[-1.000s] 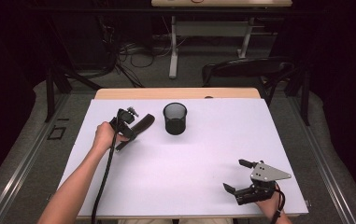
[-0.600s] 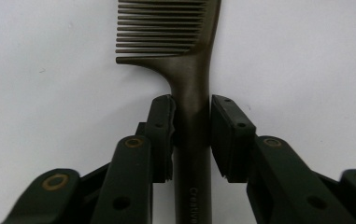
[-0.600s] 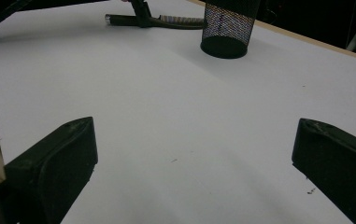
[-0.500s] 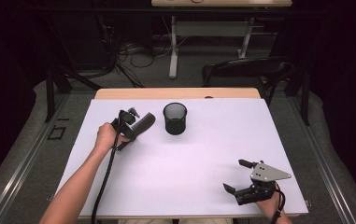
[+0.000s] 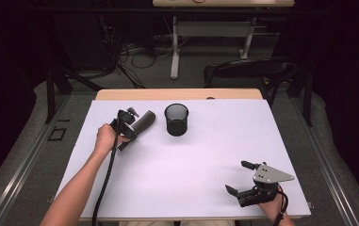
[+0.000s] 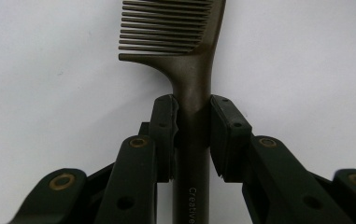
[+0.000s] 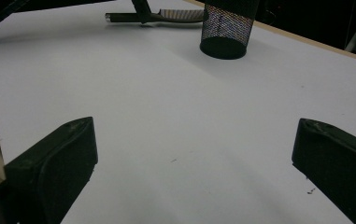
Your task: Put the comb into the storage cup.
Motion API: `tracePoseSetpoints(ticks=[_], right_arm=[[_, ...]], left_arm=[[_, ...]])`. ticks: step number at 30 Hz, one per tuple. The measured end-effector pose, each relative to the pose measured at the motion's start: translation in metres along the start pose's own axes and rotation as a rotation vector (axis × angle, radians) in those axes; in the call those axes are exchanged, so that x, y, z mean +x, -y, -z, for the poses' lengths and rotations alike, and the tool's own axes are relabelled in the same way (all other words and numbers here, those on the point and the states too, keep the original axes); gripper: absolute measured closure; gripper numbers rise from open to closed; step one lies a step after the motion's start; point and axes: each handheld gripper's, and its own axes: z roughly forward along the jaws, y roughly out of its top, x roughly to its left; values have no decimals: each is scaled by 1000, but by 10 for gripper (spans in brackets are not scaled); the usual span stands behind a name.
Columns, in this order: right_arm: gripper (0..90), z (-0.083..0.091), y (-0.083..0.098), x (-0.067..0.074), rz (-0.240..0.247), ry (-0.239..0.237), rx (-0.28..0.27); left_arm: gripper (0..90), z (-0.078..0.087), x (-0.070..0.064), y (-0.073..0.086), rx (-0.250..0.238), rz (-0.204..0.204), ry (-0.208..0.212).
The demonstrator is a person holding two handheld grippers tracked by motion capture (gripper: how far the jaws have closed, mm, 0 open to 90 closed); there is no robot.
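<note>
A dark brown comb [image 6: 192,79] lies on the white table with its teeth pointing away from my left gripper [image 6: 193,119]. That gripper's jaws have just been closing and both pads now press on the comb's handle. From above, the comb [image 5: 142,122] and the left gripper [image 5: 129,125] sit at the table's far left, next to a black mesh cup [image 5: 176,120]. My right gripper [image 5: 237,177] rests near the front right edge with its jaws wide open and nothing between them. Its own camera looks across the sheet from between its jaws [image 7: 194,158] to the cup [image 7: 227,28] and the comb [image 7: 166,16].
A white sheet [image 5: 191,165] covers the table, with a strip of wood along the far edge. A black chair [image 5: 248,70] stands behind the table at the right. The left gripper's cable [image 5: 105,183] trails along the forearm toward the front edge.
The left jaws look slightly narrower around the comb's handle. Both hands stay where they were.
</note>
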Motion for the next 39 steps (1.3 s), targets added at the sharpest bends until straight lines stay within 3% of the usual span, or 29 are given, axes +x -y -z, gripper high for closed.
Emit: tracePoseSetpoints(ticks=[17,39], right_arm=[[0,0,0,0,1,2,-1],[0,0,0,0,1,3,0]], left_arm=[[725,20,-1,18,-203,29,50],[726,24,-5,40,-358,49,65]])
